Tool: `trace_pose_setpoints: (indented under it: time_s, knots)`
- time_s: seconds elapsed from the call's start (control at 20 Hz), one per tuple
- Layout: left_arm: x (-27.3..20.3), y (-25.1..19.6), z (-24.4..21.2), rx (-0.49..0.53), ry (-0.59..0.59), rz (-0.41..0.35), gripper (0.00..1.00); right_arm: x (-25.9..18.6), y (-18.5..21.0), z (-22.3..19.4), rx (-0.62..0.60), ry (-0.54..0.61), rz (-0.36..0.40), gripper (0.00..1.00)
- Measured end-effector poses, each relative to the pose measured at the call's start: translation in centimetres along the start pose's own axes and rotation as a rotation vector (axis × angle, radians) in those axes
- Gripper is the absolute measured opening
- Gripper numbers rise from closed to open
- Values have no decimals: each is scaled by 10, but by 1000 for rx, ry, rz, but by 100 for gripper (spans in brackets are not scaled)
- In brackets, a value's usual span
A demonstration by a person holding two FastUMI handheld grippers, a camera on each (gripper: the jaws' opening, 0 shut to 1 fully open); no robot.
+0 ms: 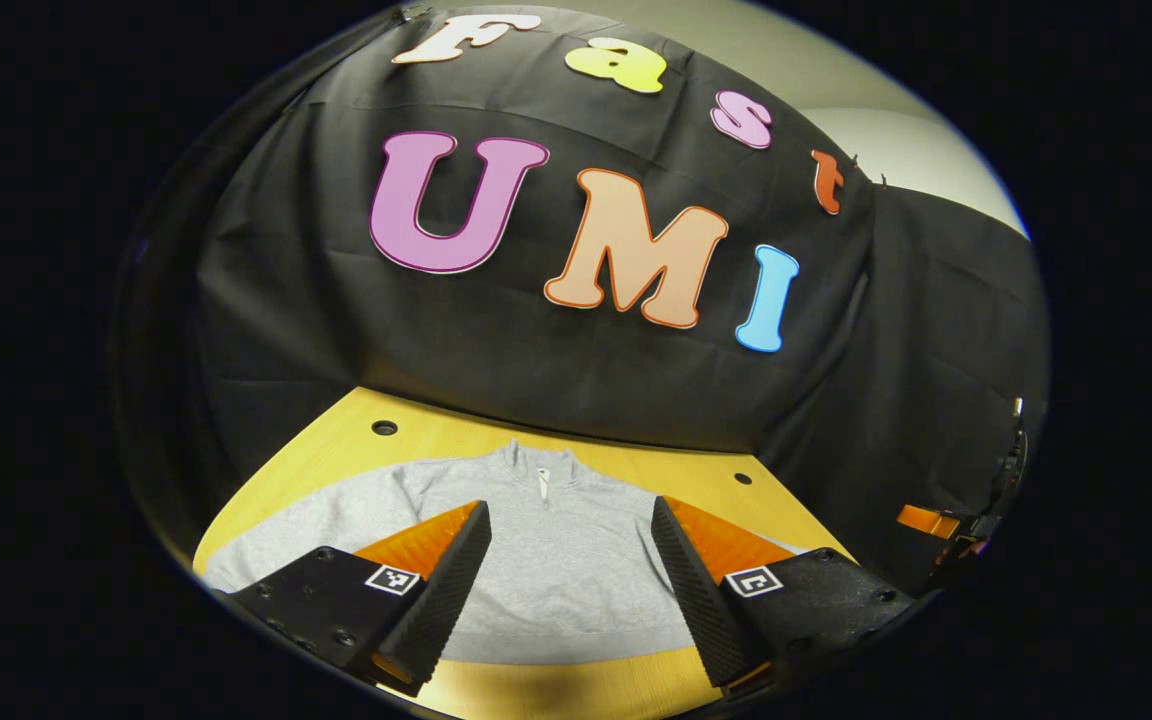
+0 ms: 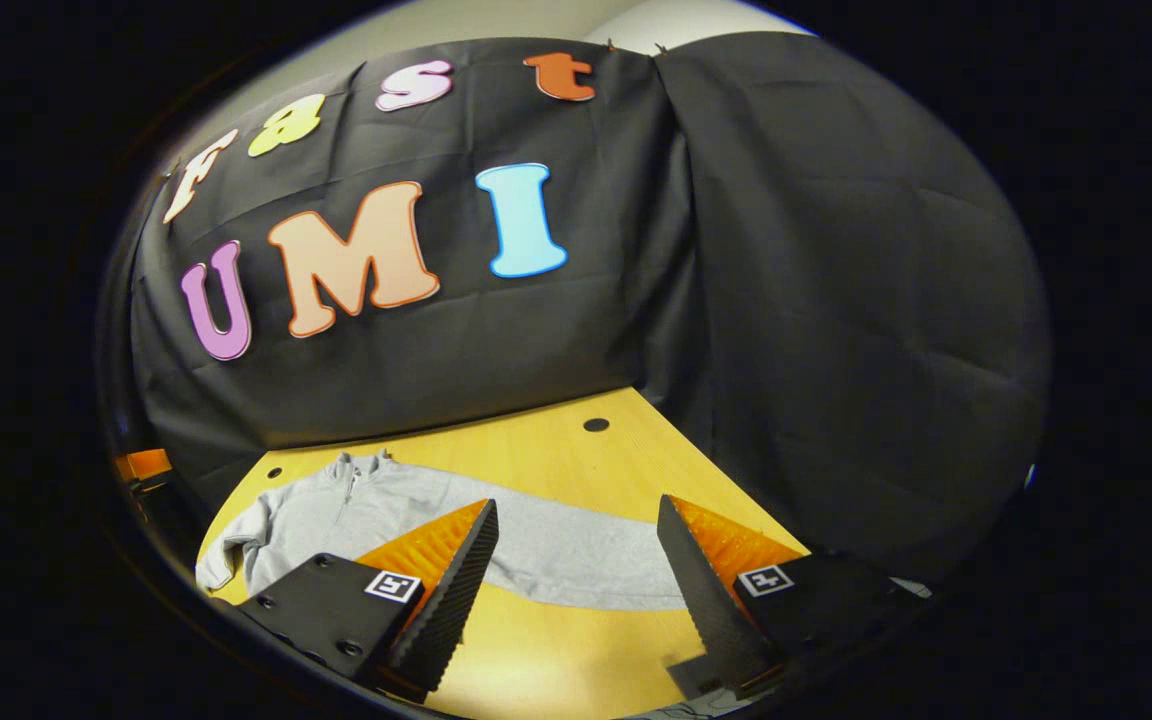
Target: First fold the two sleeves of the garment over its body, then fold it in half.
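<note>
Both grippers, left gripper (image 1: 571,560) and right gripper (image 2: 576,560), hover spread wide above the flat grey zip-neck sweatshirt (image 1: 556,530); a shallow pinch could bunch a sleeve.

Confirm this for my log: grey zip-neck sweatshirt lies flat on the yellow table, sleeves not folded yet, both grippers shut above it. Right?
One thing is off: the grippers are open, not shut. In the left gripper view the left gripper has its fingers wide apart over the sweatshirt; the right gripper view shows the right gripper open too. The garment lies flat on the yellow table, sleeves unfolded.
</note>
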State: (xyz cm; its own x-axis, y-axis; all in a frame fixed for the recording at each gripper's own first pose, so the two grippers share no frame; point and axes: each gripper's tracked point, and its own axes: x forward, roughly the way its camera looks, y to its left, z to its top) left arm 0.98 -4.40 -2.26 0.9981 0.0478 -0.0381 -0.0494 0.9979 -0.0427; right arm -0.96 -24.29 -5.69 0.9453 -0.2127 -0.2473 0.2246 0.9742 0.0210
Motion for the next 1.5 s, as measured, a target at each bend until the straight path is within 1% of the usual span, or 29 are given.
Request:
trace_pose_setpoints:
  time_s: [0.25,0.4,0.45,0.5,0.6,0.65,0.7,0.75,0.8,0.85,0.9,1.0,1.15,1.2,1.25,1.3,1.5]
  knots:
    - [-2,-2,3,1,-17,32,94,28,-65,-12,-20,69,-28,99]
    - [-3,1,0,14,-9,55,94,57,-106,-37,-58,131,-76,99]
    - [-3,1,0,18,-7,65,94,64,-117,-43,-66,148,-83,96]
    - [-2,2,-1,20,-4,71,94,71,-128,-53,-74,173,-96,99]
    - [-4,0,-3,18,0,78,94,84,-146,-74,-92,229,-119,99]
    - [-3,-1,-2,17,-6,83,94,89,-152,-82,-100,247,-119,99]
    - [-3,-1,0,18,-10,92,94,94,-156,-91,-105,273,-118,96]
    - [-3,-2,1,21,-13,100,94,97,-160,-101,-106,306,-113,99]
    - [-3,-3,0,27,-17,105,94,100,-161,-112,-107,332,-103,97]
    - [-4,-5,1,34,-18,106,94,104,-162,-121,-112,358,-99,99]
    - [-4,-5,0,42,-15,108,94,107,-164,-132,-116,383,-93,97]
    - [-6,-6,-5,51,-6,111,94,112,-166,-146,-119,431,-84,97]
    - [-7,-5,-14,53,14,128,94,118,-168,-161,-115,477,-89,97]
    - [-7,-5,-16,53,19,129,92,119,-167,-167,-109,489,-87,99]
    - [-8,-5,-19,53,23,132,95,121,-168,-170,-108,501,-85,99]
    - [-8,-5,-21,52,28,134,94,123,-171,-174,-111,513,-83,99]
    - [-8,-1,-23,59,34,145,94,126,-171,-175,-115,522,-73,98]
